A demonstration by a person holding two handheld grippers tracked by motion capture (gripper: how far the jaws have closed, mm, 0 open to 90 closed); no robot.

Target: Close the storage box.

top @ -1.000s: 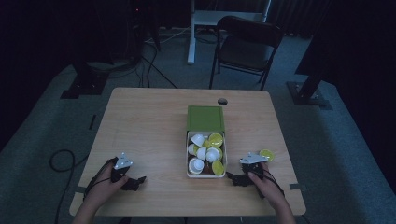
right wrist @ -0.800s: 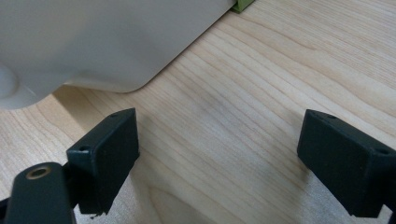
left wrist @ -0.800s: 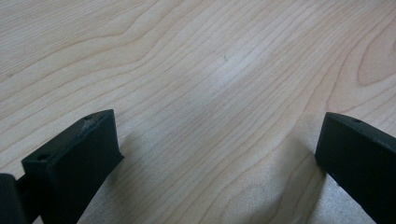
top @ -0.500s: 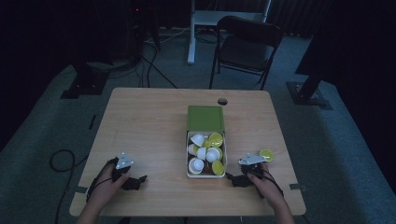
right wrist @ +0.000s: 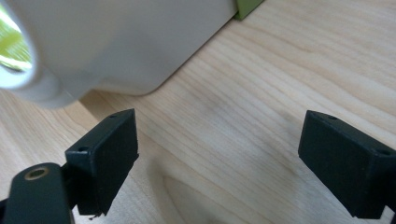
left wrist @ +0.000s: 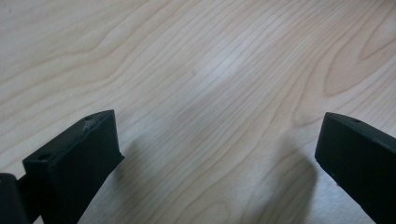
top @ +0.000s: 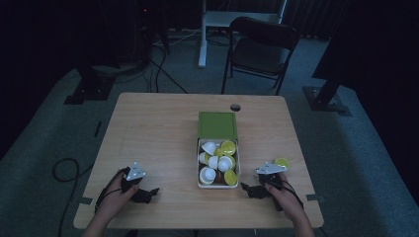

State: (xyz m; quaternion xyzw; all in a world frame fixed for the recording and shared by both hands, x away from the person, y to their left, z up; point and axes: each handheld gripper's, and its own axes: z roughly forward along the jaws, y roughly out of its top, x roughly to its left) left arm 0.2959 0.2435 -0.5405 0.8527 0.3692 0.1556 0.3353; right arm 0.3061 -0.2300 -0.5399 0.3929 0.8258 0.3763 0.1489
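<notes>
High view: fixed above person's side, faces forward and down, far off; takes in whole table (top: 163,128), chair (top: 259,49), floor beyond. Left gripper view: rides on left gripper (left wrist: 219,163), looks along jaws, very near bare tabletop. Right gripper view: rides on right gripper (right wrist: 219,158), equally near wood, box (right wrist: 140,42) close ahead. Shared with high view: tabletop, box (top: 218,170).
</notes>
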